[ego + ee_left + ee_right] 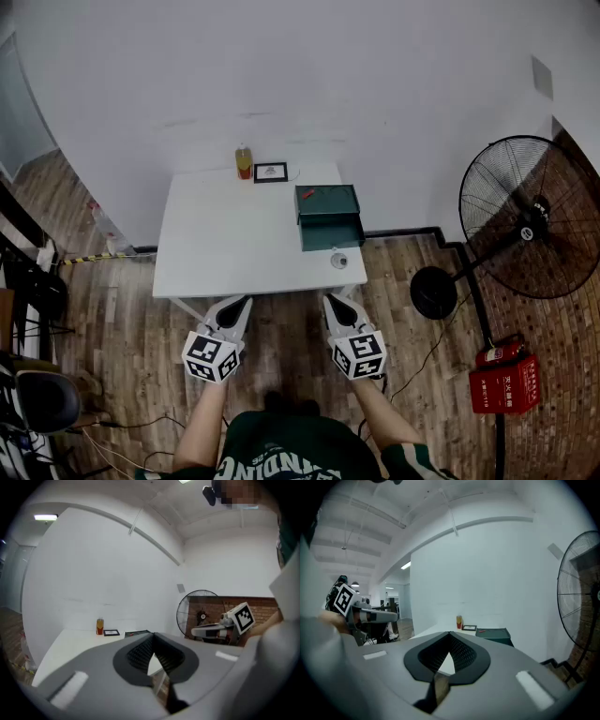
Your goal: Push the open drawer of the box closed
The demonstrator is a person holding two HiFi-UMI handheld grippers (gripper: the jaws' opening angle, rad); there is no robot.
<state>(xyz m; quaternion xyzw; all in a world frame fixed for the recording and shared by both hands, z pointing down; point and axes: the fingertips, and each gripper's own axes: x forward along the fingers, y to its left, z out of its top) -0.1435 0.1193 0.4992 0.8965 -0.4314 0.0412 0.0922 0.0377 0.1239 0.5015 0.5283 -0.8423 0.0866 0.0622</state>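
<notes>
Holding our left grey claw (242, 302) and right grey claw (330, 300) shut and empty near the white table (216, 253), we have not started yet. Farther back sits the dark green box (327, 199), its open drawer (332, 234) facing us. Next we should reach over and push it in.

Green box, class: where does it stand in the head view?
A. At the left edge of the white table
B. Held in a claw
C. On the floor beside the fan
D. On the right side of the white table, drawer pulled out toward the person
D: the green box sits on the right part of the white table, with its drawer sticking out toward the near edge.
</notes>
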